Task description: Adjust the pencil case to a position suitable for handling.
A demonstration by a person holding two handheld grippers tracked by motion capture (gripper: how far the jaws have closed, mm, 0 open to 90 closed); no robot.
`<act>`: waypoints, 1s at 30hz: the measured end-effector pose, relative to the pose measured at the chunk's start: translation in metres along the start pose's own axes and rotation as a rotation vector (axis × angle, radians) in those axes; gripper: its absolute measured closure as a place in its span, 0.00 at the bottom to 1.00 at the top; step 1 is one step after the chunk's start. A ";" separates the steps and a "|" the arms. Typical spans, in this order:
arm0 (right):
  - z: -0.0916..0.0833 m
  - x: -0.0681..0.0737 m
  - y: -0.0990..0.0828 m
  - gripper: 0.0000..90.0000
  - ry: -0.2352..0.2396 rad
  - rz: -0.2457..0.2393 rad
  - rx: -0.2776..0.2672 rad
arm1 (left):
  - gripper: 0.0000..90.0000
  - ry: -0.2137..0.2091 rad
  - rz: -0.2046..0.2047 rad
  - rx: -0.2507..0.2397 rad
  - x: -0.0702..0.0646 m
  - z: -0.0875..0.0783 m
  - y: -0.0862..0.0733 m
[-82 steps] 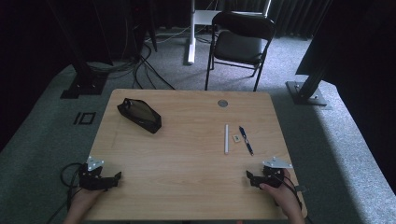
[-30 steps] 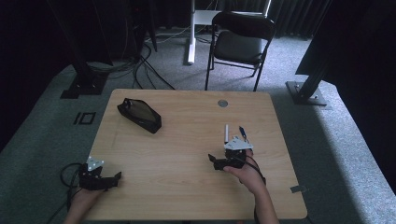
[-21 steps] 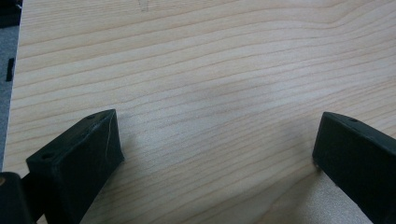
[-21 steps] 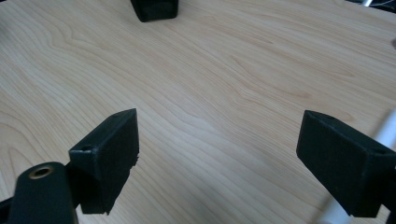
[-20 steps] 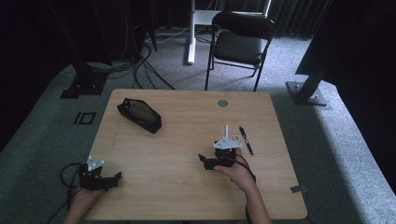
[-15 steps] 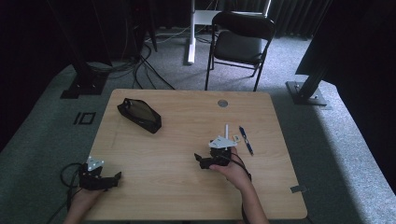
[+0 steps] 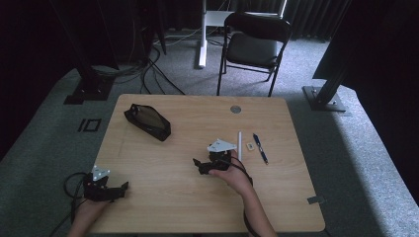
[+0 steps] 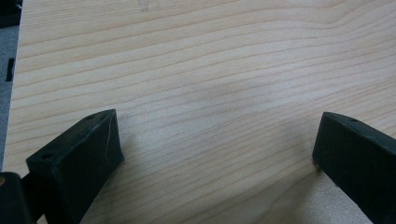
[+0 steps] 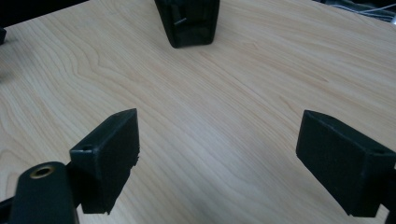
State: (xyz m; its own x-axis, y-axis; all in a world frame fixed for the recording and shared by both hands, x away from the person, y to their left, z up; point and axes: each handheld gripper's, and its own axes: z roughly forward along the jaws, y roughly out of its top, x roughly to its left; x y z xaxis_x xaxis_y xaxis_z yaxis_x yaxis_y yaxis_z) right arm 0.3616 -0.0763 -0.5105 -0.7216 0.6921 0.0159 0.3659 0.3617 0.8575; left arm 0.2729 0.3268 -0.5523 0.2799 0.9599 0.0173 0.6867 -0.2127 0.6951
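The right hand-held gripper (image 7: 201, 167) is out over the middle of the wooden table (image 7: 163, 197). Its two black jaws are spread wide apart, and there is nothing between them but bare wood. They point at a black pouch (image 7: 147, 121).

The black pouch lies flat on the far left part of the table, well away from the right hand-held gripper. It is long and soft, with dark sides and a see-through brownish top. One end points to the far left corner and the other end points toward the middle. In the right gripper view the near end of the pouch (image 9: 188, 19) looks dark and boxy, with a small zip pull hanging on it.

The left hand-held gripper (image 7: 123, 186) rests near the front left corner of the table. Its jaws are spread wide too, with only wood between them.

To the right of the right hand-held gripper lie a thin white stick (image 7: 240, 145), a tiny pale block (image 7: 250, 146) and a blue pen (image 7: 260, 147), side by side.
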 end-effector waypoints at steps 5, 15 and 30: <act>0.012 0.005 0.007 0.15 0.010 0.005 -0.004 | 0.02 0.000 0.000 0.002 0.000 0.000 0.000; 0.026 0.004 0.022 0.15 -0.003 -0.002 -0.014 | 0.02 0.000 0.000 0.002 0.000 0.000 0.000; 0.047 0.010 0.039 0.15 0.021 -0.030 -0.026 | 0.02 0.000 0.000 0.002 0.000 0.000 0.000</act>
State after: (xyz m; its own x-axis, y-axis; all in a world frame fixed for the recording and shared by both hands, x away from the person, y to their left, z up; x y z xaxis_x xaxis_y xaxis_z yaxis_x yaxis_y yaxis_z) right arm 0.3966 -0.0258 -0.5010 -0.7442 0.6679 0.0010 0.3291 0.3654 0.8707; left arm 0.2729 0.3268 -0.5521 0.2799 0.9599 0.0170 0.6882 -0.2130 0.6935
